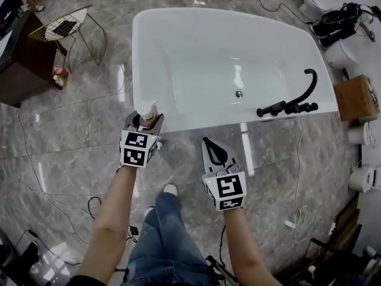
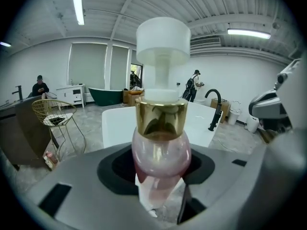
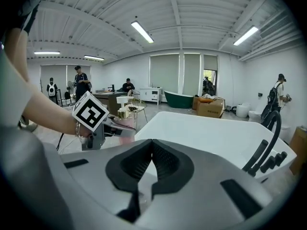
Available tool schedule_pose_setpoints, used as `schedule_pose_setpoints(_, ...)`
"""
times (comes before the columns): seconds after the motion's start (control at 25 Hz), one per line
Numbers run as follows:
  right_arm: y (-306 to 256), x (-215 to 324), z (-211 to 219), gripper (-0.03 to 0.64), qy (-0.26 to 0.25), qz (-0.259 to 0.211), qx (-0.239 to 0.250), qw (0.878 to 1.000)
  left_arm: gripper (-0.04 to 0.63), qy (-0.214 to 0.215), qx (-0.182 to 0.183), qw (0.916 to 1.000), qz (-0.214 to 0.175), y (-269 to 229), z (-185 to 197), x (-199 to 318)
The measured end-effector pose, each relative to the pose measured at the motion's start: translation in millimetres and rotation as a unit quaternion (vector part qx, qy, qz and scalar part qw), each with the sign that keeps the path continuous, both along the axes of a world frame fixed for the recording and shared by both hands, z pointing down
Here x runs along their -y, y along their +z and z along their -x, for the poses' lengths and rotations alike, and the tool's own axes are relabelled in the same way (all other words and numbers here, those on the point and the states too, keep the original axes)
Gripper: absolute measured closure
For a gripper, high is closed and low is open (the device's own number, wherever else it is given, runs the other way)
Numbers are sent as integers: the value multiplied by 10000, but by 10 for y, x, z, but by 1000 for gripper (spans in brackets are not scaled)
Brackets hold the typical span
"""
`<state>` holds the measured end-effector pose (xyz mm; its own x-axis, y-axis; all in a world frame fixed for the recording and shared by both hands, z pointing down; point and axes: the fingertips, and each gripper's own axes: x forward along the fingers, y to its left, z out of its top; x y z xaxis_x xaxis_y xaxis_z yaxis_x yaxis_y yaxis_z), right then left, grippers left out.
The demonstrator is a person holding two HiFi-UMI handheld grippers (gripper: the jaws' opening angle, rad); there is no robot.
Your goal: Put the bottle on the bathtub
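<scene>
A pink bottle [image 2: 160, 157] with a gold collar and a white pump top stands upright between the jaws of my left gripper [image 1: 144, 122], which is shut on it. In the head view the bottle [image 1: 148, 113] hangs just over the near left rim of the white bathtub [image 1: 178, 22]. The right gripper view shows the bottle [image 3: 123, 113] and my left gripper [image 3: 103, 126] at its left. My right gripper [image 1: 215, 152] is shut with nothing in it, over the floor just in front of the tub's near rim [image 3: 192, 121].
A black tap [image 1: 292, 103] stands on the tub's right corner. A gold wire chair [image 1: 62, 25] and a dark desk [image 1: 18, 64] are at the left. Toilets and a cardboard box [image 1: 356, 97] line the right. Cables run across the marble floor [image 1: 71, 154].
</scene>
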<state>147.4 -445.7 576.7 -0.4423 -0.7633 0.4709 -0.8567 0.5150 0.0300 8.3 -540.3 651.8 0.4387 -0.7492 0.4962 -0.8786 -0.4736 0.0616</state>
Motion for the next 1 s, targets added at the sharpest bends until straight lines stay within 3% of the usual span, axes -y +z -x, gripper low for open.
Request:
schedule_pose_setpoints(0.24,178,-38,-85,601,37,172,-45,9998,377,105,161,9998,-16,233,-52,76)
schedule_pose_setpoints(0.56,269,-124,-174,601,217,287,-80,9993,371,195,85,9996,-185,284,-86,57)
schedule_pose_setpoints(0.8,181,-180,-128,601,282,266,-56,9992,365,68,157,9998,68,340,-63,51)
schedule_pose_setpoints(1.0,73,-257,-124,601,295,233,-100,9992,301,-164,239,9993,220,332,4,-56)
